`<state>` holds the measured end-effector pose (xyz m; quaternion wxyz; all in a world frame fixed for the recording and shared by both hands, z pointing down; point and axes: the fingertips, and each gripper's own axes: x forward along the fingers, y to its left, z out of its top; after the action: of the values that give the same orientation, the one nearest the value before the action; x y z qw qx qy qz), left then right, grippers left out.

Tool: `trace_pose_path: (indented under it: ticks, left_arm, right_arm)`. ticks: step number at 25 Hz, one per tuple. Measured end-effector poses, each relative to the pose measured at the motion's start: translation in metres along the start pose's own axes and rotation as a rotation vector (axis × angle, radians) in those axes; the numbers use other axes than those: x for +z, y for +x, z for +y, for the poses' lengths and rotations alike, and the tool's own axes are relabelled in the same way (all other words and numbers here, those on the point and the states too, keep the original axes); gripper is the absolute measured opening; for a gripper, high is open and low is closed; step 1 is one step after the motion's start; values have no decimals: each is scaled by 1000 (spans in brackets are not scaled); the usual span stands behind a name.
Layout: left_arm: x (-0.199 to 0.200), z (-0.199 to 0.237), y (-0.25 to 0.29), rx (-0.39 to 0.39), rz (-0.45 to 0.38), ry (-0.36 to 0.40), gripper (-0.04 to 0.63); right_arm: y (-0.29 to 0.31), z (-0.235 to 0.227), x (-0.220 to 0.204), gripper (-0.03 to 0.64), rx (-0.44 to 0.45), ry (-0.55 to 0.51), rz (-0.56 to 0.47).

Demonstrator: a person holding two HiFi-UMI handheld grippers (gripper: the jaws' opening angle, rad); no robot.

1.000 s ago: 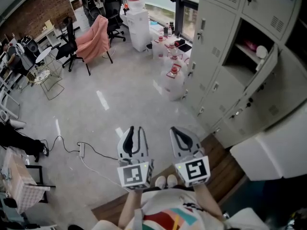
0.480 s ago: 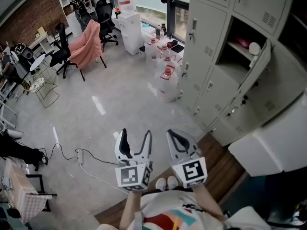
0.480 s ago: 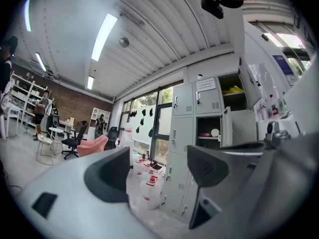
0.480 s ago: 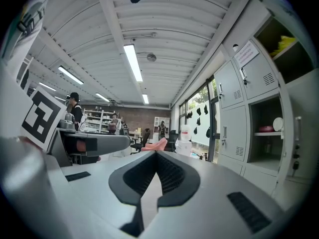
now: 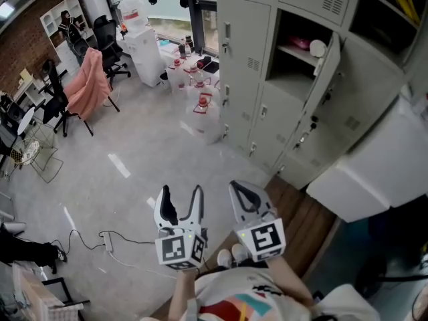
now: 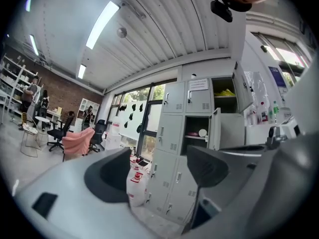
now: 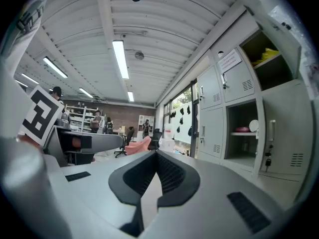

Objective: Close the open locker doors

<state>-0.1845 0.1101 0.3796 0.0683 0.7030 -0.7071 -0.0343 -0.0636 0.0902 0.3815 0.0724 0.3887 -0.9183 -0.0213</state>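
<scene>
A bank of pale grey lockers stands ahead to the right. One middle door hangs open on a compartment that holds a pink item and a white round thing. Higher up, another compartment is open and has something yellow inside. The left gripper view shows the same open door. The right gripper view shows it too. My left gripper is held level, well short of the lockers. Its jaws have just opened and hold nothing. My right gripper is beside it, shut and empty.
Large water jugs stand on the floor by the lockers' left end, with a water dispenser behind them. A chair draped in pink and a floor cable lie to the left. A big white surface juts in at the right.
The left gripper's jaws went from shut to wide open. Both grippers and the view have shifted toward the lockers, which now sit nearer the middle of the picture.
</scene>
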Motion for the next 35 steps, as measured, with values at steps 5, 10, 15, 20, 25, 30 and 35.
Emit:
trace_pose_path:
  ticks: [5,10,15,20,25,30,35]
  left_arm:
    - [-7,-32,19,-111,18,25,333]
    - [-12,-58,28,-202,43,29,333]
    - [-17,-64,29,-232,57,23,333]
    - [-14,-46,27,-187,52,17,333]
    - [-4,-30,26,-126,25,19,333]
    - [-2,-19,43,-64,3,7,333]
    - [-3,-16,53,-2,-16,-13,333]
  right_arm:
    - [-18,-32,-9,6,-117,30,15]
    - [-37,-47,-16,6,-193,43,39]
    - [-40,-45,-23,6,-203,46,54]
    - [-22,-33,-20,6,-146,44,40]
    - [2,-24,-18,6,-70,34,42]
    - [27,-28,-10,6,7,-2,17]
    - [45,-36,-22,6,70,5,25]
